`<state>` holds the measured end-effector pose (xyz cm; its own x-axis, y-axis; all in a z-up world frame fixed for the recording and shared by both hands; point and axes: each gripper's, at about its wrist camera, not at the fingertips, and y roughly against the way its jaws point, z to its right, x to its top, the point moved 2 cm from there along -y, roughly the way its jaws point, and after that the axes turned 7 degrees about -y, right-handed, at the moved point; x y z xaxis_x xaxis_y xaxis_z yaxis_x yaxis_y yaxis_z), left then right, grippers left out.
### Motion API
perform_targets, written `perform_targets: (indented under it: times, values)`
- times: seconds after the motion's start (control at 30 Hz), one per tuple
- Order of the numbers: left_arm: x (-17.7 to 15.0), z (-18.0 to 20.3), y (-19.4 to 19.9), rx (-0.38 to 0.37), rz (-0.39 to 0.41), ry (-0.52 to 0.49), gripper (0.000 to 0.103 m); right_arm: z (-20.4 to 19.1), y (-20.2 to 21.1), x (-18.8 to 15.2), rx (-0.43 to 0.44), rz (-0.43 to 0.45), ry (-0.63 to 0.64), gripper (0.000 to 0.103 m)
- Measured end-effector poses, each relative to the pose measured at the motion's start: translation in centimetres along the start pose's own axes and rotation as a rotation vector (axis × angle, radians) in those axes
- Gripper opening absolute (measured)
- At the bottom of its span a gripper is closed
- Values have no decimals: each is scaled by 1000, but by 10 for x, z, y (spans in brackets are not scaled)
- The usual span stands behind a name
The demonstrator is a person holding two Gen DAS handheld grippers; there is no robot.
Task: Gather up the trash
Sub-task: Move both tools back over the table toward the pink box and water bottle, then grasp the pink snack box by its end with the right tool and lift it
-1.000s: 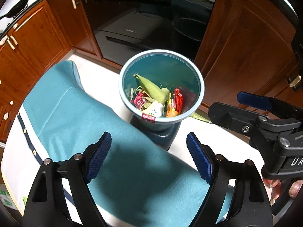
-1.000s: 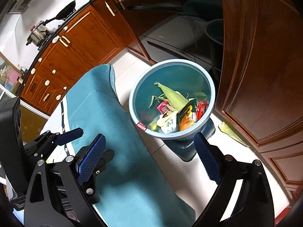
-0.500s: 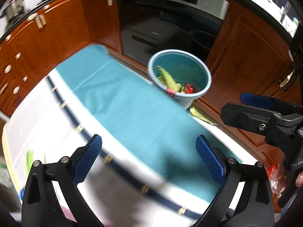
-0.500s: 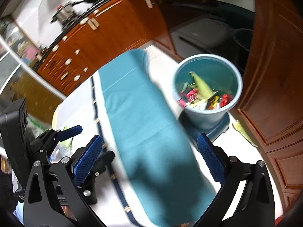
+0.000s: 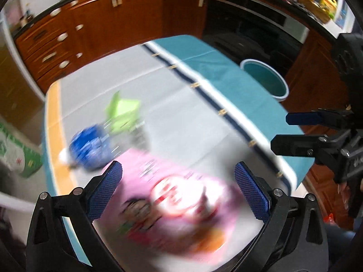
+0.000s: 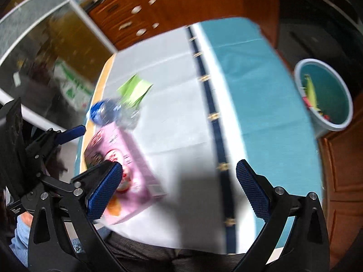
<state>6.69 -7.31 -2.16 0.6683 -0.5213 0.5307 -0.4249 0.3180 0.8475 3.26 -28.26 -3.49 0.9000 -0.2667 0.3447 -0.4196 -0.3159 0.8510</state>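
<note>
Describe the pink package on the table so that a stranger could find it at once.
Look at the table with the white cloth and its teal border. Near the edge closest to the person lies the pink package, flat, with a round red and white picture. It is the largest piece, next to a blue-capped bottle and a green wrapper.

Motion blur covers most of both views. The pink carton [image 5: 181, 206] is smeared, so its print is unreadable; in the right wrist view its lower corner at 8 o'clock is covered by one pad of the right tool [image 6: 179, 190]. The blue-labelled bottle [image 5: 88, 147] and the green wrapper [image 5: 122, 113] are streaked, and whether they touch cannot be told. The bin [image 5: 265, 79] at 2 o'clock is partly hidden behind the edge of the surface [image 5: 238, 86]; its contents are too small to identify. The left tool [image 5: 179, 190] body is cut off by the lower frame edge.
</note>
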Motion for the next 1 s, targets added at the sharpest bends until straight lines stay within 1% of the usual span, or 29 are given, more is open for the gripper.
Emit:
perform_targets:
  times: [0.1,0.27,0.3,0.47,0.53,0.63,0.83,0.9,0.97,1.0]
  values:
    - [-22,-19,7,26,-10,40,99,-24,-24,-4,13,-62,36,96]
    - [-66,-46,12,26,-33,118,99,-54,-67,-7,32,-166,78,96]
    - [-75,-50,12,25,-43,126,99,-60,-78,-8,38,-198,86,96]
    - [-105,-59,8,30,-86,128,99,-69,-111,-10,40,-283,110,96]
    - [-112,-58,0,31,-113,130,99,-71,-120,-12,45,-309,108,96]
    - [-116,-58,-6,20,-125,145,99,-72,-127,-13,80,-339,83,96]
    - [-109,-64,9,-56,-67,194,99,-72,-127,-17,95,-351,75,96]
    - [-107,-58,4,-50,-78,175,99,-69,-123,-24,101,-363,84,96]
    - [-107,-51,-4,-19,-103,146,99,-73,-121,-29,112,-374,93,96]
    - [-110,-49,-6,-8,-101,141,100,-75,-119,-32,119,-382,97,96]
